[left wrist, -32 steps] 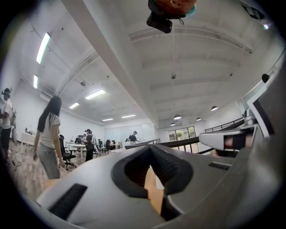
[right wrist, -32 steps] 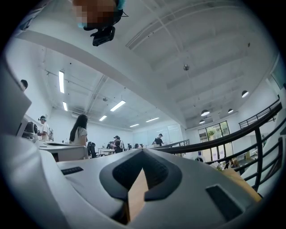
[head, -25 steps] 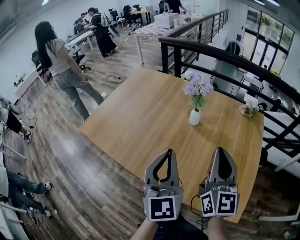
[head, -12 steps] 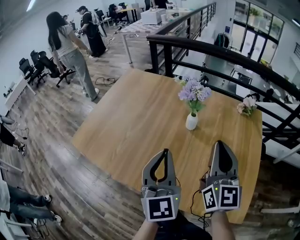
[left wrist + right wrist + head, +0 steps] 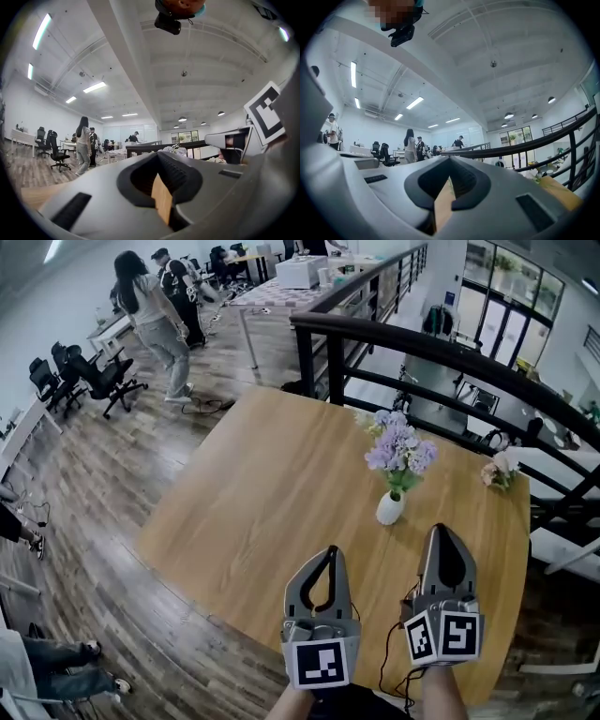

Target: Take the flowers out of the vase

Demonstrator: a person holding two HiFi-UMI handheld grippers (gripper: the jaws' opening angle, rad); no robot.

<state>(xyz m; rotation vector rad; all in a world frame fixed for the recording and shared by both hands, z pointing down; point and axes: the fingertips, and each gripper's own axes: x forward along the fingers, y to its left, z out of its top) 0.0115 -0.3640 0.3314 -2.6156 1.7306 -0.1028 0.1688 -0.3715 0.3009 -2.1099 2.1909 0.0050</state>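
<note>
My left gripper (image 5: 330, 553), jaws together and empty, sits at six o'clock. The flowers (image 5: 400, 448) stand in the vase (image 5: 389, 508) at one o'clock on the table (image 5: 272, 484). My right gripper (image 5: 441, 532), likewise closed on nothing, should spread wide, then pinch the stems low.

Ahead of you, a small white vase (image 5: 390, 509) with a rounded body and a narrow neck stands upright on the wooden table (image 5: 262, 493), toward the table's far right part and well in from its edges. A bunch of flowers (image 5: 401, 446) sits in the vase's neck: pale lilac and purple heads clustered above green stems and leaves. The bunch spreads wider than the vase that bears it.
</note>
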